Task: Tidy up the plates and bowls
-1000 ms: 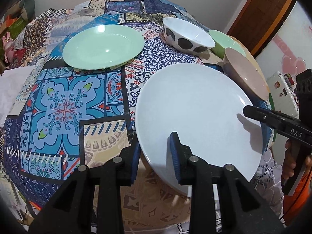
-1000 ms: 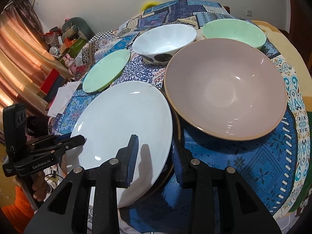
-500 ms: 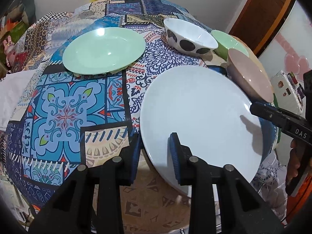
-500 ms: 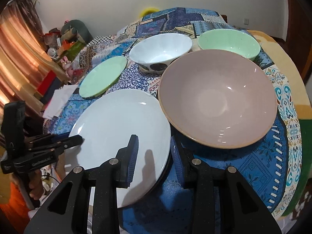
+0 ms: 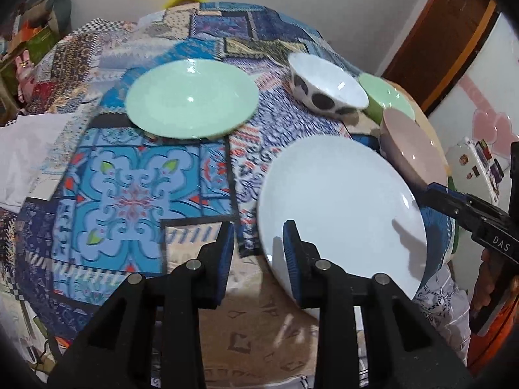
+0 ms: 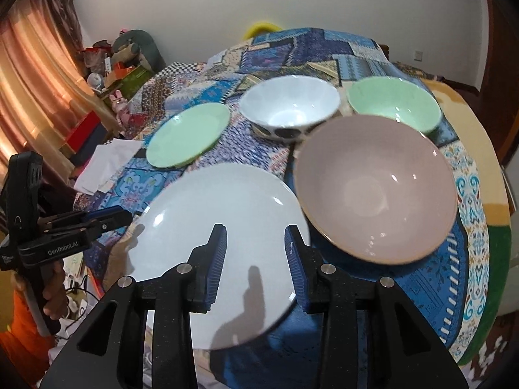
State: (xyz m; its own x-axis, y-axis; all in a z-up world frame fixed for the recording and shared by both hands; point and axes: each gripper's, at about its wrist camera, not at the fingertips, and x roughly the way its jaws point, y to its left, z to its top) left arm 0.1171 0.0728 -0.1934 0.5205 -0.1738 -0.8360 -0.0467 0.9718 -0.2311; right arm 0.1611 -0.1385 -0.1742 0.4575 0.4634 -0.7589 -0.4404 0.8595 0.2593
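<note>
Left tool [image 5: 258, 253] parted, empty, over the white plate's [image 5: 340, 210] 7 o'clock edge. Right tool [image 6: 254, 253] parted, empty above the same plate, which sits near tabletop [image 6: 480, 227] front edge. Pink bowl [image 6: 376, 188] at plate's 2 o'clock, green plate [image 6: 188, 134] at 11.

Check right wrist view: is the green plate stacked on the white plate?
No. The green plate lies by itself on the tablecloth, clearly apart from the white plate, with patterned cloth showing between them.
</note>
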